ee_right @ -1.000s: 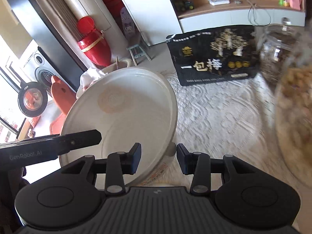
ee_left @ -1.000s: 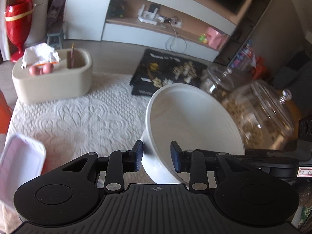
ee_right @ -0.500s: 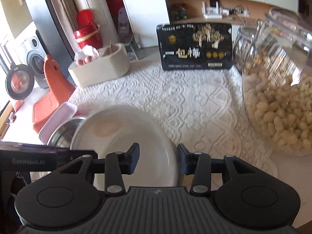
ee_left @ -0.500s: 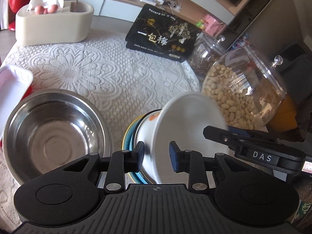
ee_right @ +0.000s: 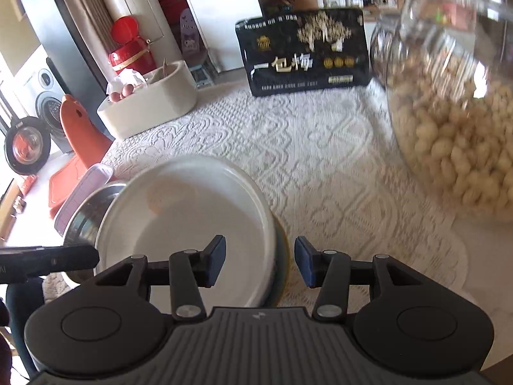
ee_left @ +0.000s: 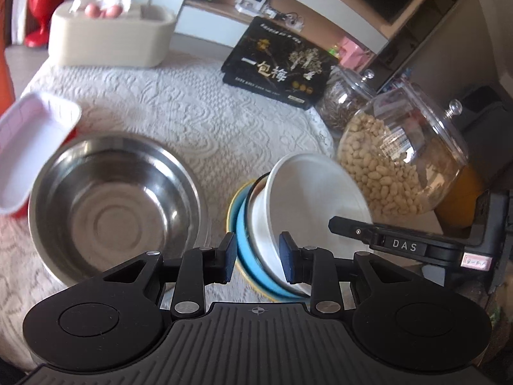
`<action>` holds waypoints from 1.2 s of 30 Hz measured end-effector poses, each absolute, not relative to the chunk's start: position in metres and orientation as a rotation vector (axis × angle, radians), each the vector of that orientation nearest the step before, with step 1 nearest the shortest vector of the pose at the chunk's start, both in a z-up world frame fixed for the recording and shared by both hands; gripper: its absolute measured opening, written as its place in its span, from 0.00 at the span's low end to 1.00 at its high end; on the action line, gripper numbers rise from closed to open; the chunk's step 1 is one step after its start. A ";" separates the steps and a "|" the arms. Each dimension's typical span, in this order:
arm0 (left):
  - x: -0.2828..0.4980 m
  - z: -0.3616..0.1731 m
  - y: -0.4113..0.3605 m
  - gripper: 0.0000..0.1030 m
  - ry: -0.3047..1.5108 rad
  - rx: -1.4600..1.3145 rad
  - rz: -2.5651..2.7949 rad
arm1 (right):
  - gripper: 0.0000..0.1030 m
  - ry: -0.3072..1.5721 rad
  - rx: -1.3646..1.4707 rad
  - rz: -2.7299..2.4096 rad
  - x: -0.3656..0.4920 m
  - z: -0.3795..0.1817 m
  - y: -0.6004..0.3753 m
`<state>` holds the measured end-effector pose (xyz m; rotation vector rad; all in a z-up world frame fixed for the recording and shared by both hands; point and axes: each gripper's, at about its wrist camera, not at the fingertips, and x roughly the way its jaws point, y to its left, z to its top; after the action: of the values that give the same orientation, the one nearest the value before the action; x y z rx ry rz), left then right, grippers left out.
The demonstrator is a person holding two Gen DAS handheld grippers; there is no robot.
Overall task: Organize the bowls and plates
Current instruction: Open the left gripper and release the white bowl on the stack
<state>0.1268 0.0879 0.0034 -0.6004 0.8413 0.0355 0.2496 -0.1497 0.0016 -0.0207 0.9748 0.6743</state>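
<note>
straddling the white bowl (ee_left: 307,199) rim unclamped, both jaws apart, peanut jar (ee_left: 400,160) crowding its right edge

— What is the big bowl (ee_left: 109,199) at centre left of the left wrist view made of?

— Polished metal, mirror-bright, with faint rings in its base. The white bowl (ee_left: 307,199) beside it looks like glazed ceramic, smooth and glossy; the blue plate (ee_left: 248,253) under it is glossy too.

— And the counter?

— Covered by a white cloth (ee_right: 320,160), matt, with a raised lace-like pattern. The jar (ee_left: 407,157) at right is clear, shiny glass.

— The left tool (ee_left: 256,256)?

— Matt black plastic, ribbed body, blue pads that look rubbery. The right tool (ee_right: 259,261) has the same finish.
</note>
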 end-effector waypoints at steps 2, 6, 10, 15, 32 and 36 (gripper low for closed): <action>0.127 -0.003 0.094 0.31 0.839 -0.662 0.024 | 0.51 1.018 0.001 0.690 0.254 -0.008 -0.149; 0.134 -0.010 0.096 0.31 0.835 -0.702 -0.002 | 0.53 1.106 0.059 0.705 0.263 -0.030 -0.144; 0.144 -0.018 0.094 0.40 0.853 -0.655 0.026 | 0.55 1.176 0.114 0.740 0.269 -0.050 -0.140; 0.160 -0.027 0.091 0.45 0.885 -0.630 0.015 | 0.55 1.203 0.149 0.764 0.276 -0.058 -0.137; 0.186 -0.043 0.076 0.48 0.964 -0.563 0.016 | 0.56 1.242 0.103 0.788 0.276 -0.058 -0.132; 0.185 -0.044 0.069 0.54 0.981 -0.572 -0.004 | 0.56 1.242 0.064 0.794 0.275 -0.053 -0.133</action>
<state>0.1849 0.0692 -0.0442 -0.5721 0.9811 -0.0041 0.2746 -0.1326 -0.0531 0.0644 1.2421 0.7936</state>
